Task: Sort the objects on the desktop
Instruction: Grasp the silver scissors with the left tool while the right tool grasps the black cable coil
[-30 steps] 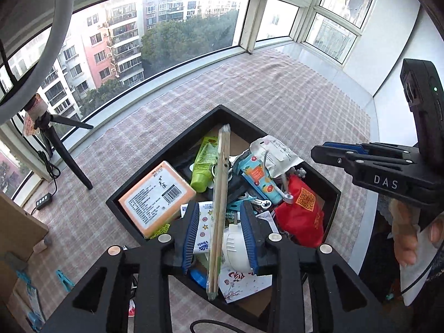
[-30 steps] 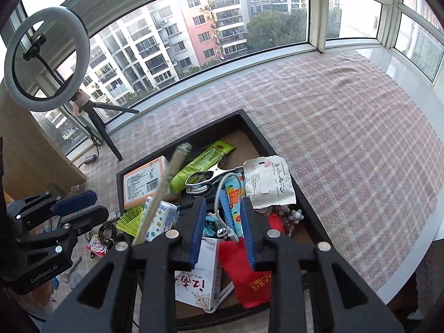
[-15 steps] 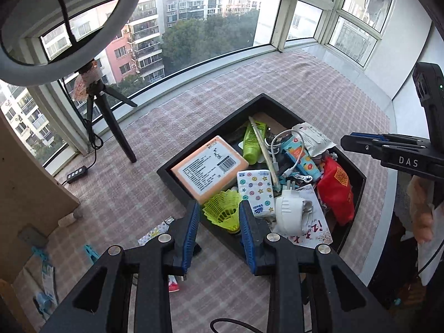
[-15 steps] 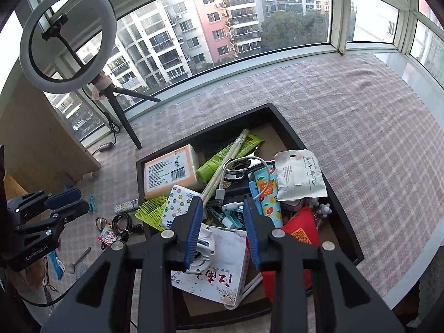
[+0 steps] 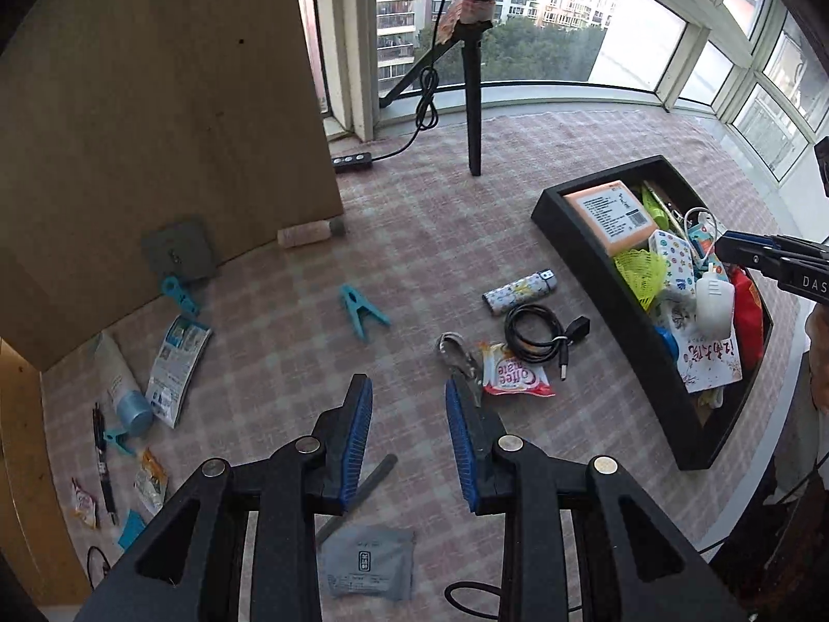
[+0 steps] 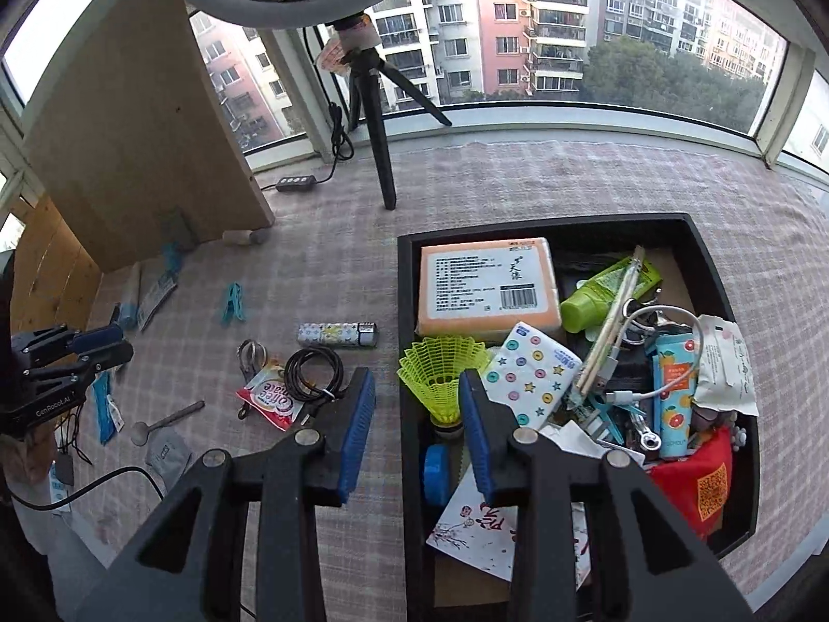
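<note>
A black tray (image 6: 725, 280), right of frame, brims with clutter. A sachet (image 5: 513, 376) reads "Coffee mate". Left gripper (image 5: 409, 435) jaws part-open, empty; right gripper (image 6: 417, 427) jaws likewise, over the tray's wall.

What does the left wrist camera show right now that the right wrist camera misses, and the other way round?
Only the left wrist view: the white tube with a blue cap, the pen beside it, and the left tool up close, open and empty.

Only the right wrist view: the green tube and chopsticks deep in the black tray, and the right tool astride the tray's near wall, holding nothing.

Both: the lighter, the coiled black cable, the coffee sachet, the blue clip and the orange box.
</note>
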